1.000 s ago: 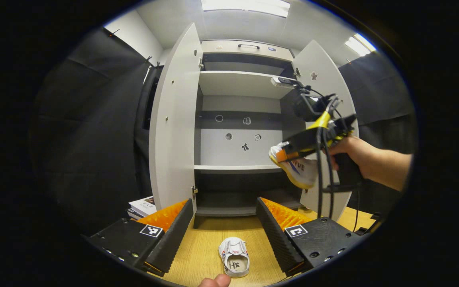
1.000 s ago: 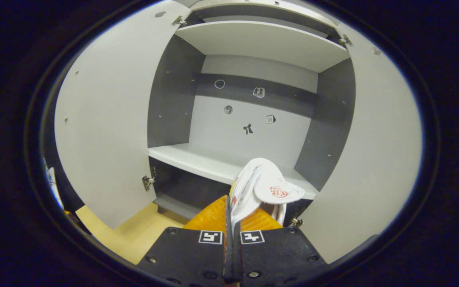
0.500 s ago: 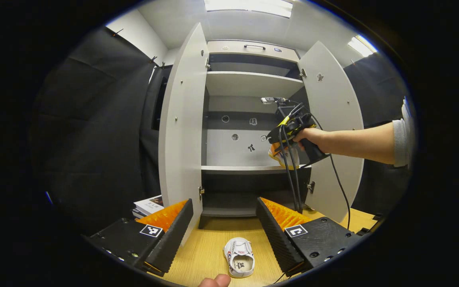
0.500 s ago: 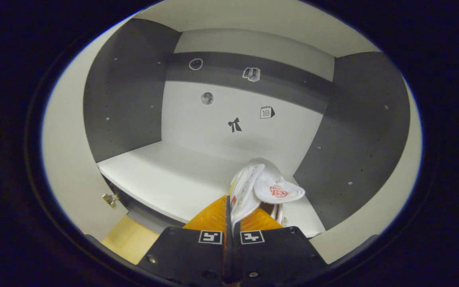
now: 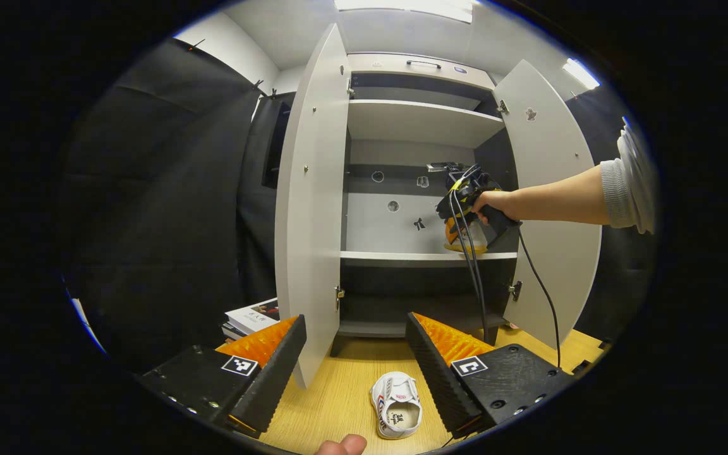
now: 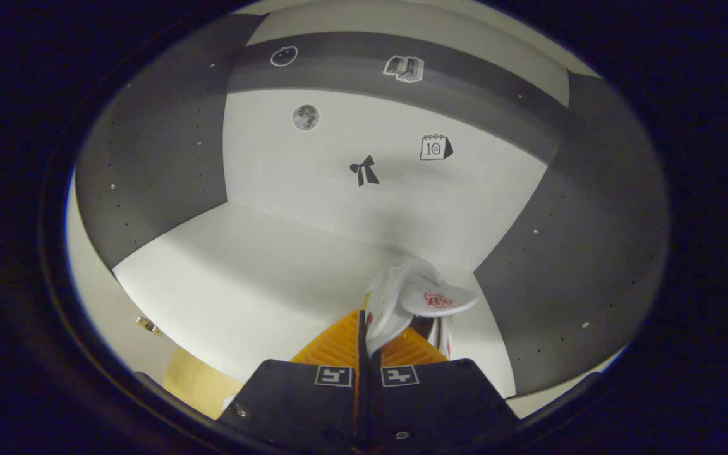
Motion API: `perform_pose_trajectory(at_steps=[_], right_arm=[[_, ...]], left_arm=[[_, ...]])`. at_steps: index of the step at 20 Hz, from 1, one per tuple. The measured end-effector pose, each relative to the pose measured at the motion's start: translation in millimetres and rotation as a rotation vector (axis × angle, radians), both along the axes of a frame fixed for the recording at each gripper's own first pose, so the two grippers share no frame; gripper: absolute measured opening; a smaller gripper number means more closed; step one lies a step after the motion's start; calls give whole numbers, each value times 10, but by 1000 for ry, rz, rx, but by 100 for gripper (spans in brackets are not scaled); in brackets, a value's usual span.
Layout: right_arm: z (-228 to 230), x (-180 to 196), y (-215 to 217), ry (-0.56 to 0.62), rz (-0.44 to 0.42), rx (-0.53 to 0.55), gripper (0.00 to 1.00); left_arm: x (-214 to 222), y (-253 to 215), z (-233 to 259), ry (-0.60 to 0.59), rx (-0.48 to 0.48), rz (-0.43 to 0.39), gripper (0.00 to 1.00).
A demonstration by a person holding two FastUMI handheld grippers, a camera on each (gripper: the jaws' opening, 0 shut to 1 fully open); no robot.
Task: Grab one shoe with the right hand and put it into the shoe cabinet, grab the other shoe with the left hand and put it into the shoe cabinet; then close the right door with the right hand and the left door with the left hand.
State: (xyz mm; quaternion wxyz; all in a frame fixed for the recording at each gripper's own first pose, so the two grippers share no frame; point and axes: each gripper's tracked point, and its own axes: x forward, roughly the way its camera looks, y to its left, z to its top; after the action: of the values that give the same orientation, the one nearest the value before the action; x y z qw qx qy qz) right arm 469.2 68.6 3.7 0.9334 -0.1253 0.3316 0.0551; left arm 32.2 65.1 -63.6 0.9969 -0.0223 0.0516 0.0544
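In the right gripper view my right gripper (image 6: 367, 332) is shut on a small white shoe (image 6: 411, 300), held just over the right end of the cabinet's middle shelf (image 6: 263, 265). The left gripper view shows that gripper (image 5: 465, 230) and the hand holding it inside the open shoe cabinet (image 5: 424, 120), with the shoe (image 5: 465, 243) at shelf level. My left gripper (image 5: 354, 335) is open above the wooden floor. The second white shoe (image 5: 397, 414) lies on the floor by its right finger, opening up.
Both cabinet doors stand open, the left door (image 5: 310, 202) and the right door (image 5: 550, 208). A stack of books (image 5: 251, 317) lies on the floor left of the cabinet. A cable (image 5: 474, 284) hangs from the right gripper. Stickers dot the back panel (image 6: 364, 170).
My right gripper has carried the shoe from in front of the cabinet deep into it, down to the right end of the middle shelf. The left gripper view has drifted left.
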Motion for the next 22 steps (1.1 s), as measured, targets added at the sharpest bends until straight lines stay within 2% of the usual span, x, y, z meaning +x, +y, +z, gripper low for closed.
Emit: perform_pose_trajectory(at_steps=[1,6,8,9,10,16,17,18,22], right_arm=[[-28,24,13,5,-3,-5,1],[39,6,-45,-17,-40,-24,15],[136,-39,-9,-45,-28,-13,37],[171,-81,-15,-51,-26,-11,41],[215,-115,-26,-60,-28,-5,52],[520,-531,-146,-163,-46,67,53],[607,-656,-157,-199,-41,80,53],[716,-803,-187,-251,-38,100,59],[1014,-1539,-275,-403,0,148,57]], left_arm=[[12,2,-15,4,-2,-1,95],[17,-7,-11,1,-4,-4,95],[14,-15,-11,0,-5,-5,95],[20,-21,-15,-2,-7,-7,95],[22,-41,-5,-4,-8,-11,95],[7,-144,74,-31,3,-36,95],[-2,-160,77,-32,7,-38,95],[-3,-178,97,-37,12,-42,95],[-12,-243,126,-47,26,-53,95]])
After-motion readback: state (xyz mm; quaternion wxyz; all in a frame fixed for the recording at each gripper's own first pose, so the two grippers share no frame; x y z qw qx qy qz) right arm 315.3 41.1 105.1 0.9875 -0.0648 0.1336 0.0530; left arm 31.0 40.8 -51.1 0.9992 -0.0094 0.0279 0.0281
